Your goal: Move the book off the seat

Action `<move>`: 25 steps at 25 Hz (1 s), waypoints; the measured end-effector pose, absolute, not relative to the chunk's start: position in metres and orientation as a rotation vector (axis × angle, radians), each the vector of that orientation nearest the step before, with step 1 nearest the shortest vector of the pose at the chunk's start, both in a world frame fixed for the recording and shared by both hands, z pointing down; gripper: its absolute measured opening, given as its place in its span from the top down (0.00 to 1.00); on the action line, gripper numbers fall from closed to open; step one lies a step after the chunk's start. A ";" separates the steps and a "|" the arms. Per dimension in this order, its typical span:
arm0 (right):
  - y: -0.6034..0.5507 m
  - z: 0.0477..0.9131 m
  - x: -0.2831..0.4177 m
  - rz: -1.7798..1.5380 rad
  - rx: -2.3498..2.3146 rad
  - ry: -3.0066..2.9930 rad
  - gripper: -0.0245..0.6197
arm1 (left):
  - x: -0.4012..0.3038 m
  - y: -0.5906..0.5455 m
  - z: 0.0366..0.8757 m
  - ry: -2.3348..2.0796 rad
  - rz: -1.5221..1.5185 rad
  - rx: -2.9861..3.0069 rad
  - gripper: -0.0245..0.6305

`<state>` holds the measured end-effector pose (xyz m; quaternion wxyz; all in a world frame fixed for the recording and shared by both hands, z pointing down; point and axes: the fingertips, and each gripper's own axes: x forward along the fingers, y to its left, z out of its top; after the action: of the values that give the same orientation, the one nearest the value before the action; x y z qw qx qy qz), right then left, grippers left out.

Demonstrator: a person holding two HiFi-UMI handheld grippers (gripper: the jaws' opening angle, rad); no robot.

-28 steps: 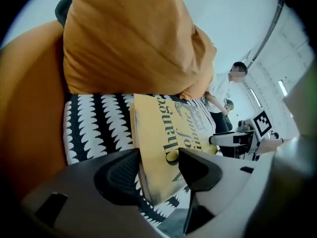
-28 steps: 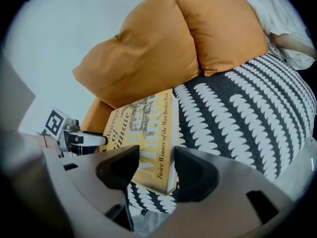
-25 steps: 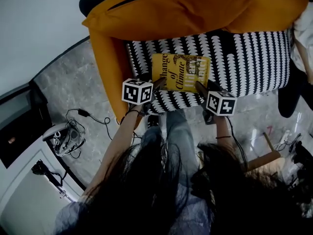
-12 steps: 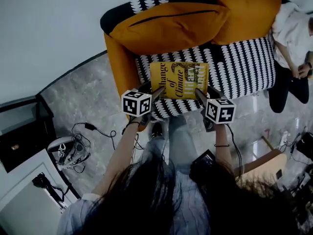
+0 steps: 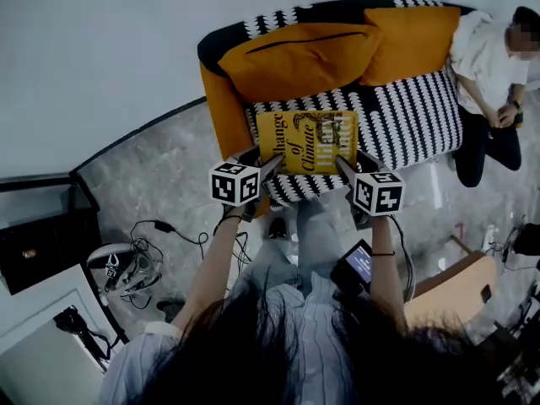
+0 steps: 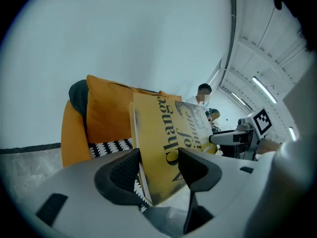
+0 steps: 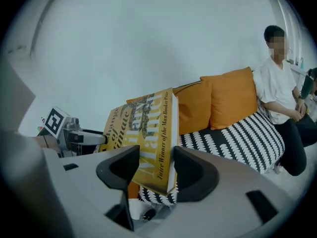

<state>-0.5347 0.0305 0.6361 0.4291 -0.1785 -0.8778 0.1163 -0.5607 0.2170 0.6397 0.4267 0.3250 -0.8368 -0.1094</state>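
Here's the book [image 5: 306,142], yellow cover with "Change of Climate" readable across it, up in the air and slung between the two grippers! The left gripper [image 6: 158,170] has its dark jaws clamped on the near left corner, one pad on the cover and one behind against the back, nothing loose about it. Over on the other side, the right gripper [image 7: 151,170] bites the near right corner the same way, cover on one pad, the pale page edge just beside the other. From the head view the book sits face up, tilted a little, hanging over the front edge of the black-and-white seat [image 5: 405,116] at the end by the orange armrest [image 5: 224,112]. The right gripper view shows its lower corner apart from the patterned cushion, so it isn't resting on the sofa at all. Both grippers come in from the person's side, angled downward, with the book reaching out ahead of them toward the backrest. Behind it lie a large orange cushion [image 5: 304,57] and a second one [image 5: 413,40] propped against the back. A person in a white top [image 5: 485,66] is sitting at the far right end of the sofa, well apart from the book. Grey marbled floor [image 5: 152,184] lies below.
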 end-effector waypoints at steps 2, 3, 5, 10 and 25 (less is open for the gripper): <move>0.032 0.630 -0.533 0.284 -0.444 -2.193 0.60 | -0.558 0.218 0.634 -2.094 -0.278 0.810 0.58; 0.032 0.627 -0.531 0.288 -0.444 -2.192 0.60 | -0.558 0.219 0.631 -2.095 -0.275 0.810 0.58; 0.034 0.623 -0.530 0.301 -0.442 -2.189 0.60 | -0.558 0.220 0.625 -2.097 -0.264 0.816 0.58; 0.044 0.605 -0.512 0.307 -0.431 -2.203 0.60 | -0.541 0.230 0.605 -2.109 -0.249 0.841 0.58; 0.094 0.563 -0.365 0.337 -0.315 -2.292 0.60 | -0.415 0.277 0.564 -2.123 -0.218 0.981 0.58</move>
<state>-0.3648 0.0935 0.5632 0.3911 -0.1241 -0.9022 0.1327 -0.4146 0.2768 0.5643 0.3862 0.3854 -0.8337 -0.0855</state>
